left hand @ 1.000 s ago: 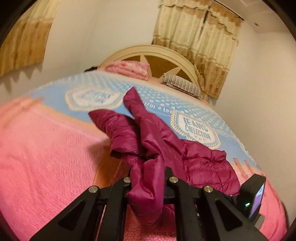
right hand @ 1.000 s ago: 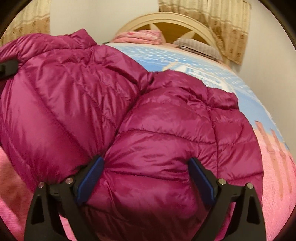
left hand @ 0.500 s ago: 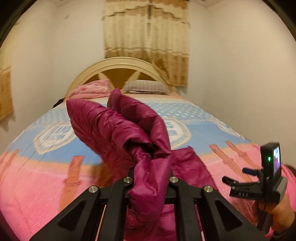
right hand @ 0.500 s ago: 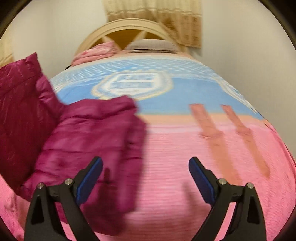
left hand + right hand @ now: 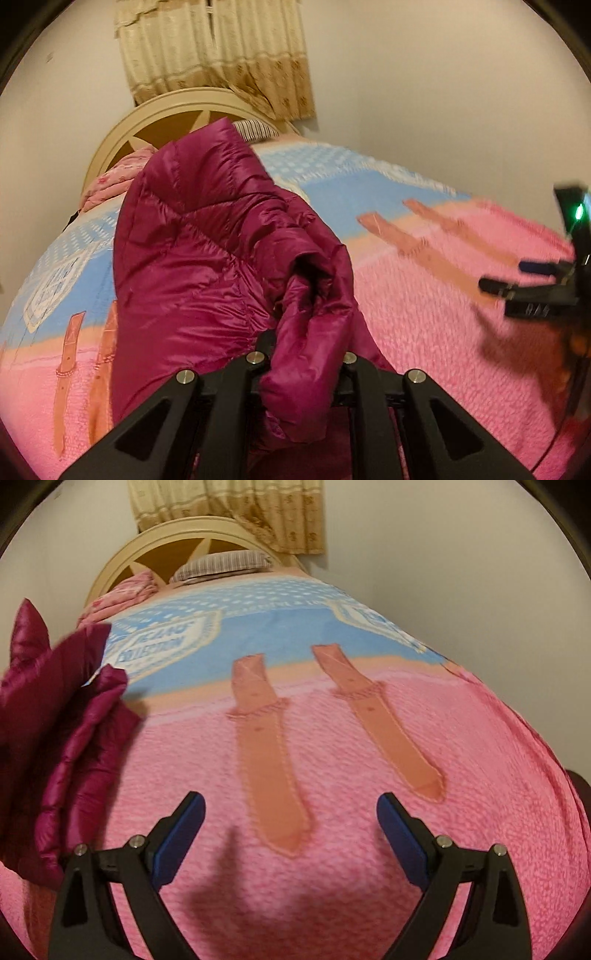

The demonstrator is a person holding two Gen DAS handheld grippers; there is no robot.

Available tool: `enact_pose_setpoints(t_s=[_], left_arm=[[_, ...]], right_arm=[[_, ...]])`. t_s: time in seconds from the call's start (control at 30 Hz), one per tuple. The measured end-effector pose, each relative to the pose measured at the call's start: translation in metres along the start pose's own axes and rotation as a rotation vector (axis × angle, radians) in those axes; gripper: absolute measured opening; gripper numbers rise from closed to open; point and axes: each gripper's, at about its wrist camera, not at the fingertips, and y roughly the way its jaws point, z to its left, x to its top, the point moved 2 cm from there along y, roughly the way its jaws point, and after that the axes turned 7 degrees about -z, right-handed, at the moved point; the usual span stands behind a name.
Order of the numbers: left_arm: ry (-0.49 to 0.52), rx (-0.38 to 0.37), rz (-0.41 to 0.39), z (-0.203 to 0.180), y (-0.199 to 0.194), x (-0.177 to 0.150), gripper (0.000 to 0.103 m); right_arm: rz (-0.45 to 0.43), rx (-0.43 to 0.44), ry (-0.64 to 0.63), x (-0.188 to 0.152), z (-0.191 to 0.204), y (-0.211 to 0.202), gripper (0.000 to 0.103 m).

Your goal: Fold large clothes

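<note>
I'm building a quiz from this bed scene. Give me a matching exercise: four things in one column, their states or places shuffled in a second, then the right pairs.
Things:
1. left gripper
2. right gripper
3. puffer jacket
4. striped pillow

States or places:
A. lies at the headboard end of the bed
B. open, nothing between its fingers
C. magenta, bunched and lifted off the blanket
D. shut on a fold of fabric

Pairs: 1-D, 2-B, 3-C, 4-A
</note>
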Motion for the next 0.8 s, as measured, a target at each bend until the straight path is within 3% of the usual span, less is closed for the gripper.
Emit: enact_pose_setpoints(t_s=[0.2,0.3,0.33,0.4,0.43,0.47,0.53,0.63,0.73,0.8], left_arm=[[0.1,0.03,0.025,-0.02,0.005,-0.01,0.015],[0.118,0.039,0.029,-0.025,-0.001,-0.008,0.023],[0.127,0.044,0.024,-0.028,-0.005,-0.006,0.03],[0.163,0.064,-0.006,-0.036,-0.016,-0.003,0.052],[0.181,0.092,-0.023,-0.042,-0.02,-0.002,0.075],[0.195,0.114,-0.04,-0.045,-0.024,-0.001,0.089],[0.242,0.167,-0.067,-0.052,-0.034,0.004,0.09],[0.273,0.184,-0.12,-0.057,-0.056,0.014,0.09],[0.192,0.197,-0.197,-0.031,-0.082,0.035,0.09],[0.124,0.247,-0.2,0.0,-0.086,0.044,0.09]], right_arm=[[0.005,0.01,0.019,-0.003,-0.005,0.004,0.096],[0.007,0.02,0.019,-0.006,-0.005,0.007,0.096],[0.01,0.023,0.023,-0.007,-0.006,0.009,0.096],[0.015,0.029,0.035,-0.01,-0.008,0.012,0.096],[0.018,0.031,0.041,-0.011,-0.009,0.014,0.096],[0.02,0.033,0.045,-0.012,-0.009,0.015,0.096],[0.025,0.042,0.058,-0.014,-0.011,0.017,0.096],[0.029,0.055,0.061,-0.016,-0.011,0.018,0.096],[0.024,0.07,0.062,-0.016,-0.011,0.018,0.096],[0.016,0.068,0.06,-0.015,-0.011,0.016,0.096]])
